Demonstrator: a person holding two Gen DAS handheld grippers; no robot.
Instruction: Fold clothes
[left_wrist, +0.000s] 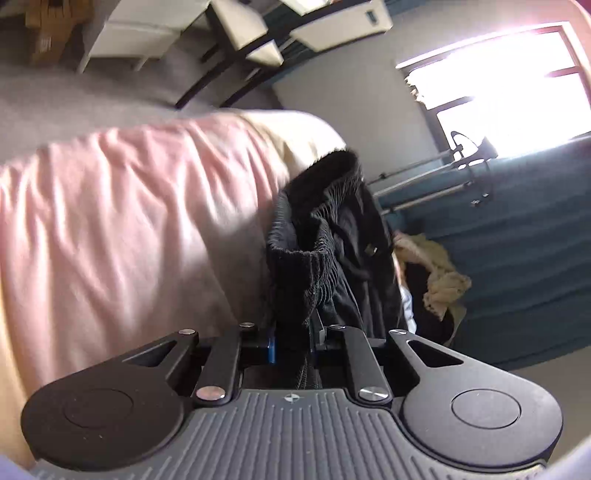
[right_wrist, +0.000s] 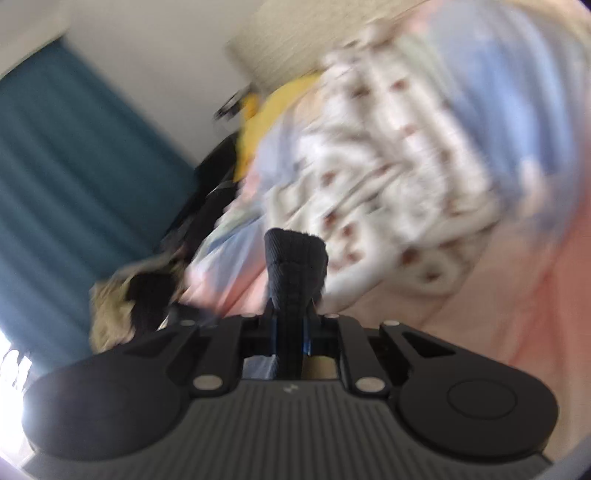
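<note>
My left claw (left_wrist: 293, 332) is clamped on a black garment (left_wrist: 325, 236); the cloth sits pinched between the jaws, the ribbed elastic waistband bunched up just above them and the rest hanging off to the right. My right claw (right_wrist: 291, 325) is nearly closed too, pinching a dark ribbed fold of fabric (right_wrist: 295, 269) that sticks up past the tips; can't tell from this view alone if it's the same garment. Behind the left claw lies the bed with a pink sheet (left_wrist: 122, 206), wrinkled. Right of the garment, a beige piece of clothing (left_wrist: 439, 273) in a heap, then a teal curtain (left_wrist: 517, 236) and a bright window (left_wrist: 491, 81). Right view is blurred: a patterned white quilt (right_wrist: 388, 177), something yellow (right_wrist: 266, 122), dark clothes near the teal curtain.
</note>
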